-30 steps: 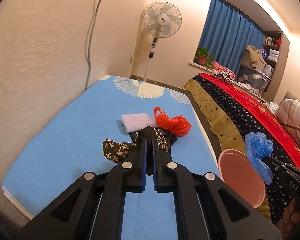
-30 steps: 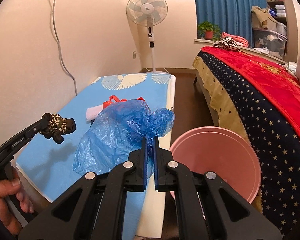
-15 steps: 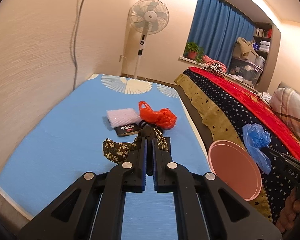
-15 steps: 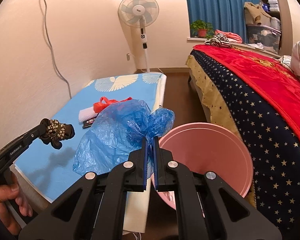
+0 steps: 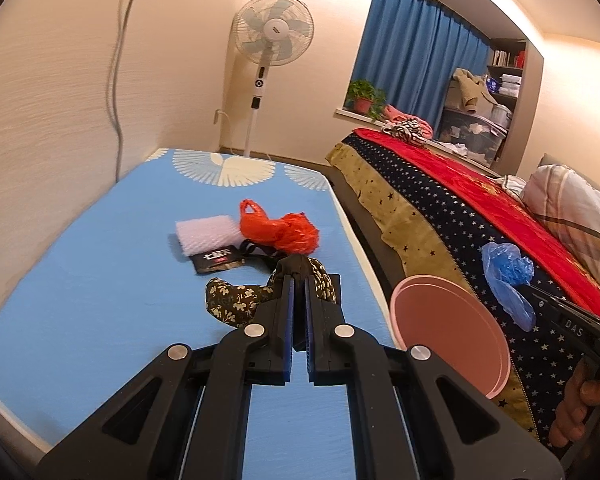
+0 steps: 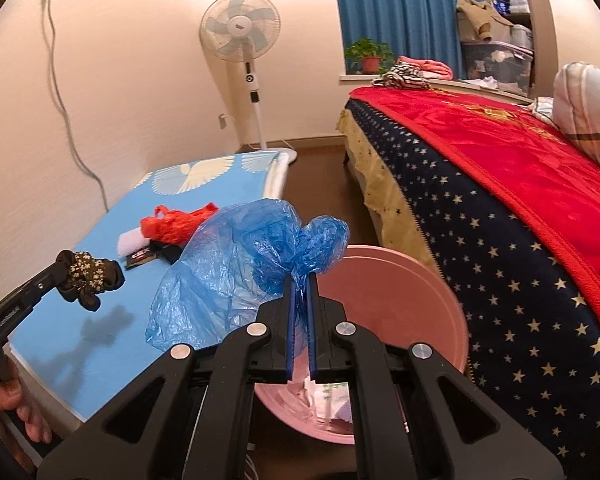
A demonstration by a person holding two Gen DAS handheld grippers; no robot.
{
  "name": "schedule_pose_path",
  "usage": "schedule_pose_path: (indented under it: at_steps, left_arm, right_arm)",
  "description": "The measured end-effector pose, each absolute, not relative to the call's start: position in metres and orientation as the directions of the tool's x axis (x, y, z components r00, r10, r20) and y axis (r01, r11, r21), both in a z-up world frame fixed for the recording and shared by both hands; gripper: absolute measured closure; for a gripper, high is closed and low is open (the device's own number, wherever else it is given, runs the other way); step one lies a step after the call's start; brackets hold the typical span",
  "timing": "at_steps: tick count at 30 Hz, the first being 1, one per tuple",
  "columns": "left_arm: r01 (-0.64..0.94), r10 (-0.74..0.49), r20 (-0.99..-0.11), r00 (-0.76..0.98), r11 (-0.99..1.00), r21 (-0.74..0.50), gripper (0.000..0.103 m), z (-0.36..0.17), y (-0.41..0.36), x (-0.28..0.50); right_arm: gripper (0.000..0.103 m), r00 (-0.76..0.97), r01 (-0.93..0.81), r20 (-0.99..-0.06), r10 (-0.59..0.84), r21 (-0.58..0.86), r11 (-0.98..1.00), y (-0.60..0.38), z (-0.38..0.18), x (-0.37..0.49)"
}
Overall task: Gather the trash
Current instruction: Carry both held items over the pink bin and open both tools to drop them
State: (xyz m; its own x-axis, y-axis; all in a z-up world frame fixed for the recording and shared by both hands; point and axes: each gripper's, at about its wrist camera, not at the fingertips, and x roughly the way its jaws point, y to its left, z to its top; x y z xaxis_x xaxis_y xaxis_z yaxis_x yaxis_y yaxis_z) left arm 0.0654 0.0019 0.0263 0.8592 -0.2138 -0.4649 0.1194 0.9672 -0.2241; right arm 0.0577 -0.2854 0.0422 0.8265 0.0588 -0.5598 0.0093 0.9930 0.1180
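My left gripper (image 5: 298, 270) is shut on a dark floral cloth (image 5: 235, 300), held above the blue mat (image 5: 99, 280); from the right wrist view the same cloth (image 6: 89, 276) hangs from that gripper (image 6: 61, 266). My right gripper (image 6: 300, 276) is shut on a crumpled blue plastic bag (image 6: 235, 276), held just over the near rim of the pink bin (image 6: 400, 300). In the left wrist view the blue bag (image 5: 508, 276) hangs to the right of the pink bin (image 5: 452, 332). An orange plastic bag (image 5: 279, 230), a white foam piece (image 5: 205, 234) and a black wrapper (image 5: 217, 260) lie on the mat.
A bed with a red and star-patterned cover (image 6: 500, 200) runs along the right, the pink bin standing between it and the mat. A standing fan (image 5: 273, 36) is at the far wall, a cable (image 6: 63, 100) hangs down the left wall. A hand (image 6: 3, 404) shows at the lower left.
Both grippers have shifted sideways with their loads. The blue bag now hangs closer over the pink bin, whose inside with paper scraps has come into view. The black wrapper on the mat became visible.
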Motion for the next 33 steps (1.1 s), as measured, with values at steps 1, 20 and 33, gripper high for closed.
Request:
schedule_pose_path:
  at_steps: [1,20,33]
  left_arm:
    - [0.124,-0.217,-0.464,0.859,0.967,-0.224,0.098,0.026,0.000,0.066]
    - [0.253,-0.328,-0.456,0.827,0.942,-0.219,0.098,0.023,-0.054,0.080]
    - [0.339,-0.400,-0.462,0.792,0.917,-0.212,0.098,0.019,-0.097,0.087]
  right_arm:
    - [0.098,0.827,0.014,-0.560,0.055,0.118,0.993,-0.287,0.042,0.058]
    - [0.098,0.813,0.127,-0.580,-0.047,0.098,0.987,-0.330,0.030,0.068]
    - [0.098,0.796,0.186,-0.596,-0.100,0.084,0.979,-0.355,0.023,0.070]
